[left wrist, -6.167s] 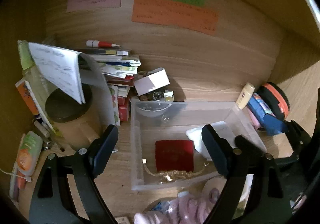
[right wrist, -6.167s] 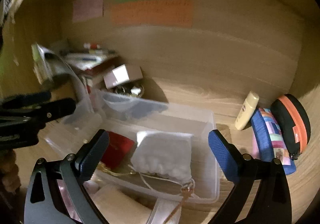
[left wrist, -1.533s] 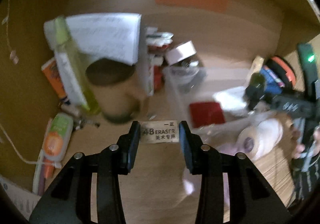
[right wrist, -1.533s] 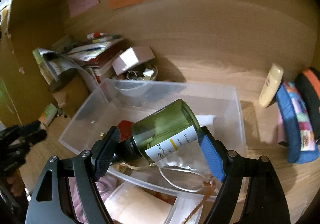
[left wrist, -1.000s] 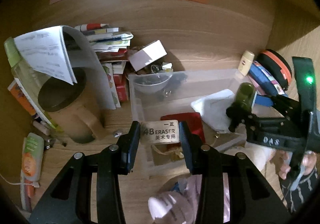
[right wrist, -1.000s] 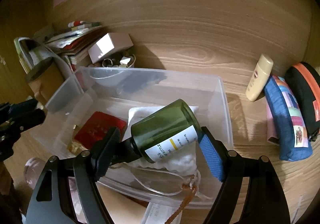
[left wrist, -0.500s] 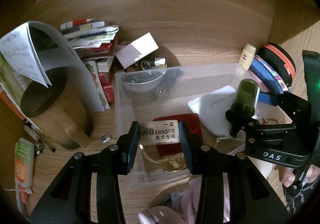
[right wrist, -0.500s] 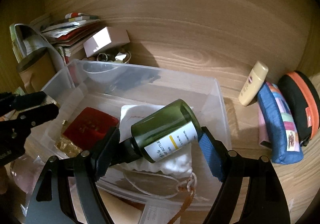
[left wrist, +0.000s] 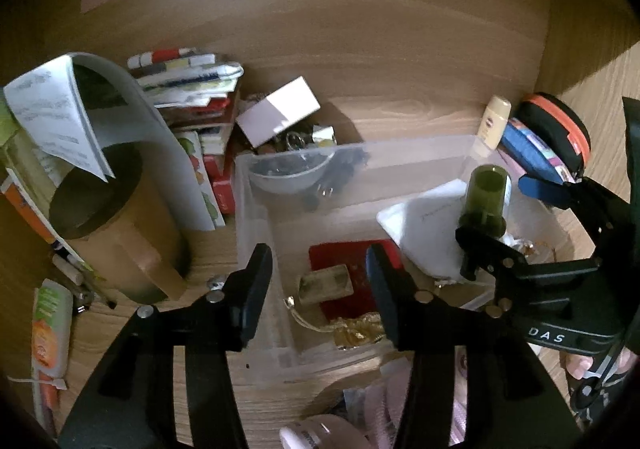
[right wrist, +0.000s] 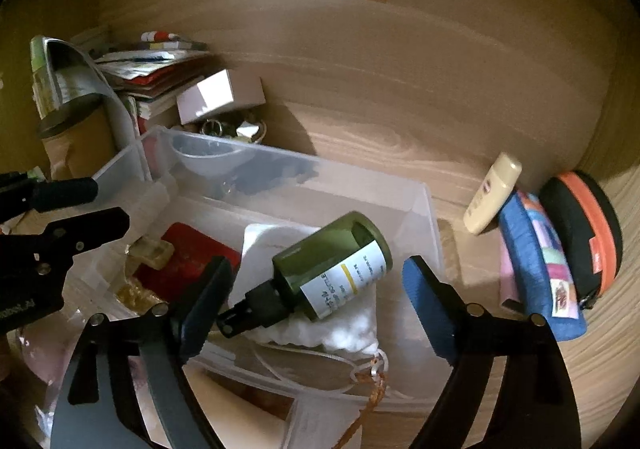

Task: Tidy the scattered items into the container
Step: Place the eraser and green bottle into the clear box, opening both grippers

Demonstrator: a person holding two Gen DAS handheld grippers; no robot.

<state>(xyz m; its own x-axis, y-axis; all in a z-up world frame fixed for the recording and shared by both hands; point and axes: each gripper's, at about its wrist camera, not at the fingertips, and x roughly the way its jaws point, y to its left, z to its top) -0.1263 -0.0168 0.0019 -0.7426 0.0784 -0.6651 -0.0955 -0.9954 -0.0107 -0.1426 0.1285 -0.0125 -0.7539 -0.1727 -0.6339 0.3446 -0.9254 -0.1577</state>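
A clear plastic bin (left wrist: 256, 185) stands on the wooden shelf; it also shows in the right wrist view (right wrist: 430, 217). My left gripper (left wrist: 320, 289) is open above the bin's left half. The eraser (left wrist: 326, 285) lies in the bin on a red case (left wrist: 352, 257). My right gripper (right wrist: 316, 301) is open over the bin. The green spray bottle (right wrist: 332, 265) lies free between its fingers, resting on a white pouch (right wrist: 344, 325). The bottle also shows in the left wrist view (left wrist: 484, 193).
A brown mug (left wrist: 112, 225) and a stack of books (left wrist: 188, 89) stand left of the bin. A small white box (left wrist: 280, 111) sits behind it. A cream tube (right wrist: 492, 197), a blue pouch (right wrist: 540, 261) and an orange-rimmed case (right wrist: 588, 229) lie to the right.
Both grippers have opened. The left one let the eraser drop into the bin. The right one let go of the green bottle, which now lies on the white pouch.
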